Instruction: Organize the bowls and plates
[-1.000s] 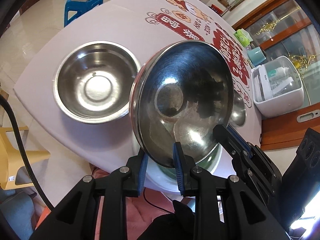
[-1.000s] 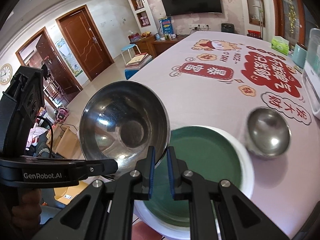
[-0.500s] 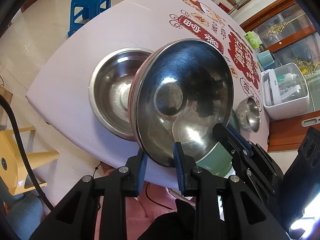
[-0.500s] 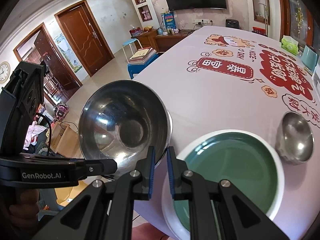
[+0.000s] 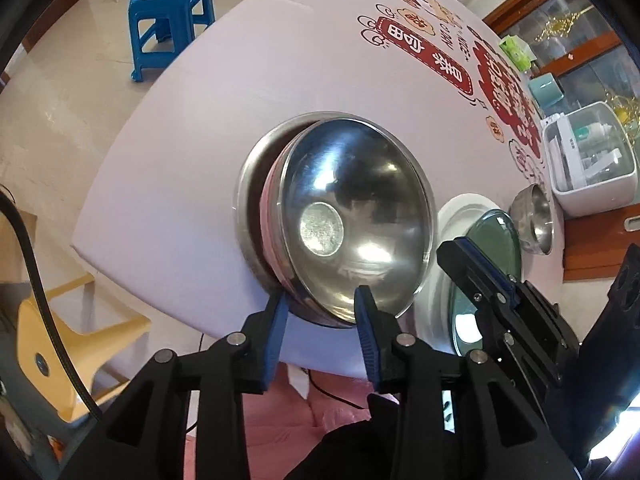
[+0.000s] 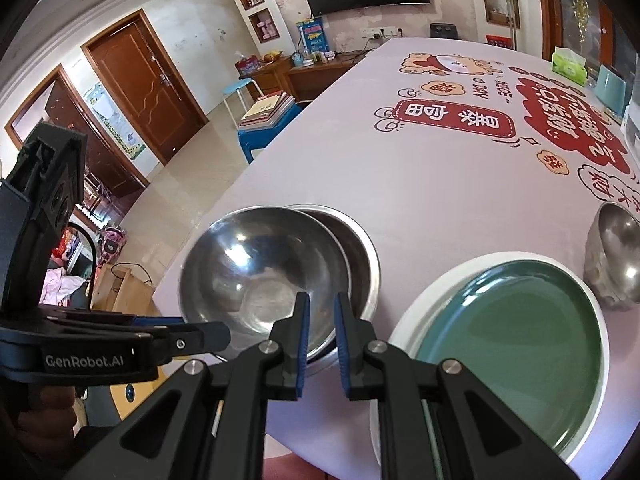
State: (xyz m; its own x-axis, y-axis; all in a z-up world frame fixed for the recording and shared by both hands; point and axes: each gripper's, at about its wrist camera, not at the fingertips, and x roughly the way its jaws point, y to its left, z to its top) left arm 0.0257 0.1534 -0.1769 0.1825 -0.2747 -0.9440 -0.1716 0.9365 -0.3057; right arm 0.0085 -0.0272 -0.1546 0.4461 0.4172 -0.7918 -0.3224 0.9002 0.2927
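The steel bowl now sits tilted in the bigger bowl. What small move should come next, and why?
Probably open the right hand-held gripper. It looks shut on the rim of the steel bowl, which leans inside the larger steel bowl. The left hand-held gripper has just been opening, its pads off the rim, so letting go should let the bowl settle.

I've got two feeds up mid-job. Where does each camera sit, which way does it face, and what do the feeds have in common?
Left wrist: on the left gripper, aimed steeply down at the inner steel bowl lying in the outer steel bowl; its fingers straddle the rim and have just been opening.
Right wrist: on the right gripper, angled down across the table toward the room; its fingers are nearly together at the inner bowl's rim.
Shared: both bowls, green plate, small steel bowl, and each other's gripper.
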